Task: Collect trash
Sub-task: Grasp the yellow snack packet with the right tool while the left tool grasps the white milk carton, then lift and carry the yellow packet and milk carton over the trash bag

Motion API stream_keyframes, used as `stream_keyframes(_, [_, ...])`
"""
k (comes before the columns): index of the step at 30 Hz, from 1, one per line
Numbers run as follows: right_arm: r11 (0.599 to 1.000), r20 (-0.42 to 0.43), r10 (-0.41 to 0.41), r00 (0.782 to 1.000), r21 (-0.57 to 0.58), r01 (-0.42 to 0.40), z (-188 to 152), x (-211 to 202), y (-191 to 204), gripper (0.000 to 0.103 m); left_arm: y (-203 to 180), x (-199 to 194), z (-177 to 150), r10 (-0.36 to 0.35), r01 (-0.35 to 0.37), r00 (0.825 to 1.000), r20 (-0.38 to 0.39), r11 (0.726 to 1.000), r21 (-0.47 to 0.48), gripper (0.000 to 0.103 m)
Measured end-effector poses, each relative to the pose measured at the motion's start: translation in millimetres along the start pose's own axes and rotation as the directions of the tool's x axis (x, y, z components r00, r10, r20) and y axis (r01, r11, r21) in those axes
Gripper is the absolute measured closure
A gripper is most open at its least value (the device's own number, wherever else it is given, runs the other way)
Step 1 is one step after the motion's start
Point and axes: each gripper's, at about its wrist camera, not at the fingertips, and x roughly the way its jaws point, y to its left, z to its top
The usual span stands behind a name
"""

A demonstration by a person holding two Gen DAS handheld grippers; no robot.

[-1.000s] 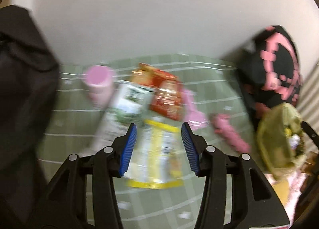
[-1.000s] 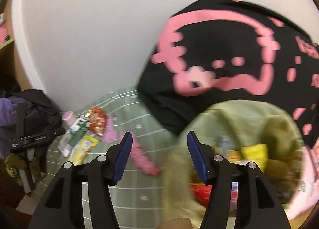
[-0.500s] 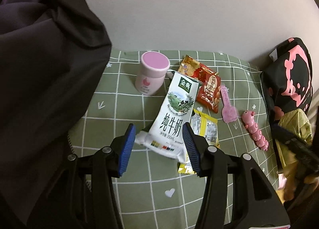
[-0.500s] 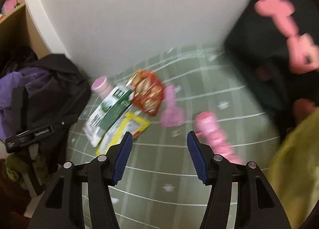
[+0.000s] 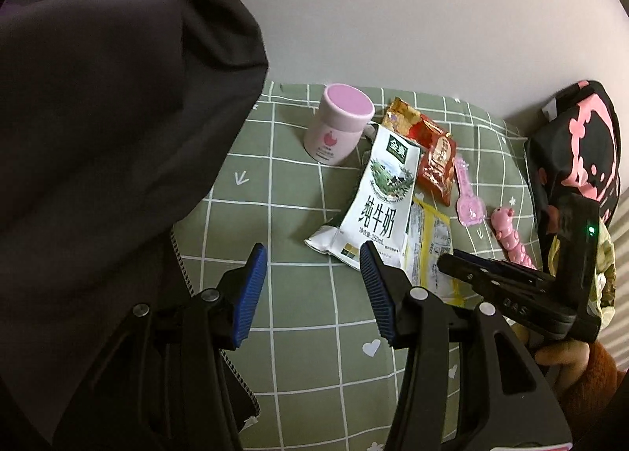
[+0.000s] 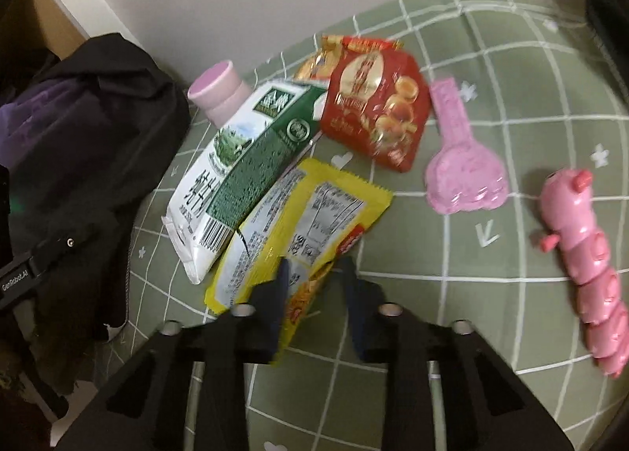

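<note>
While right gripper (image 6: 312,274) jaws close around yellow wrapper (image 6: 298,215) edge, left gripper (image 5: 310,286) jaws open.

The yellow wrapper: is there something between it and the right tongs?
Nothing visible. The right tongs, which have just been closing, already straddle the near edge of the yellow wrapper. Only the wrapper's far end lies tucked under the milk carton.

A plain pale wall (image 5: 393,18) rises ahead of the grippers. Beneath them spreads a green cloth with a white grid (image 5: 298,364); at the far left stands what may be brown wooden furniture (image 6: 55,18).
</note>
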Motion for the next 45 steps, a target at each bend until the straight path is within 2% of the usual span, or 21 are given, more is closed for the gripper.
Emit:
stream_keyframes(2, [1.000, -0.001, 0.008, 1.000, -0.014, -0.008, -1.9, -2.2, 0.5, 0.091, -2.2, 1.9, 1.6, -0.008, 0.008, 1.000, -0.006, 1.000, 0.016, 0.056])
stream_keyframes(5, [0.999, -0.009, 0.032, 0.999, -0.018, -0.032, -7.5, -10.7, -3.7, 0.092, -7.9, 8.4, 8.4, -0.016, 0.017, 1.000, -0.012, 1.000, 0.026, 0.052])
stream_keyframes(8, [1.000, 0.013, 0.010, 1.000, 0.004, -0.010, -14.8, -26.9, -13.6, 0.092, -18.7, 16.0, 16.7, -0.043, 0.044, 0.999, -0.016, 0.998, 0.041, 0.052])
stream_keyframes(11, [0.999, 0.049, -0.018, 0.999, 0.050, 0.016, -24.1, -46.2, -29.6, 0.092, -36.8, 27.6, 29.3, -0.062, 0.064, 0.998, -0.021, 0.993, 0.097, 0.052])
stream_keyframes(16, [0.995, 0.072, -0.036, 0.997, 0.100, 0.028, -39.2, -70.0, -48.7, 0.092, -56.5, 52.4, 48.2, -0.050, 0.056, 0.998, -0.042, 0.986, 0.159, 0.052])
stream_keyframes(21, [0.988, 0.103, -0.073, 0.992, 0.140, 0.058, -52.7, -91.5, -60.1, 0.092, -72.4, 77.7, 62.0, -0.065, 0.081, 0.994, -0.090, 0.978, 0.192, 0.051])
stream_keyframes(25, [0.984, 0.106, -0.082, 0.991, 0.163, 0.064, -62.8, -103.7, -70.3, 0.092, -86.3, 91.5, 67.2, -0.016, 0.040, 0.996, -0.091, 0.965, 0.258, 0.049])
stream_keyframes(28, [0.984, 0.100, -0.083, 0.992, 0.163, 0.066, -68.9, -107.5, -69.4, 0.092, -89.0, 101.2, 67.2, 0.018, 0.012, 0.994, -0.108, 0.963, 0.271, 0.049])
stream_keyframes(31, [0.985, 0.098, -0.088, 0.991, 0.158, 0.071, -71.7, -109.4, -68.1, 0.092, -88.1, 107.1, 65.0, 0.035, -0.002, 0.992, -0.119, 0.964, 0.264, 0.049])
stream_keyframes(33, [0.985, 0.097, -0.089, 0.991, 0.155, 0.074, -74.2, -112.4, -68.7, 0.092, -86.4, 109.1, 62.1, 0.034, 0.005, 0.987, -0.156, 0.970, 0.242, 0.050])
stream_keyframes(37, [0.986, 0.098, -0.090, 0.991, 0.151, 0.074, -75.0, -116.7, -71.2, 0.092, -83.7, 104.7, 54.4, -0.017, 0.059, 0.976, -0.215, 0.980, 0.188, 0.055])
stream_keyframes(41, [0.988, 0.106, -0.079, 0.991, 0.141, 0.063, -74.1, -119.3, -70.9, 0.092, -83.9, 81.7, 42.8, -0.010, 0.041, 0.982, -0.187, 0.986, 0.161, 0.057])
stream_keyframes(45, [0.992, 0.112, -0.059, 0.992, 0.122, 0.045, -74.5, -120.0, -68.3, 0.092, -85.1, 53.5, 26.0, -0.059, 0.079, 0.983, -0.175, 0.991, 0.112, 0.057])
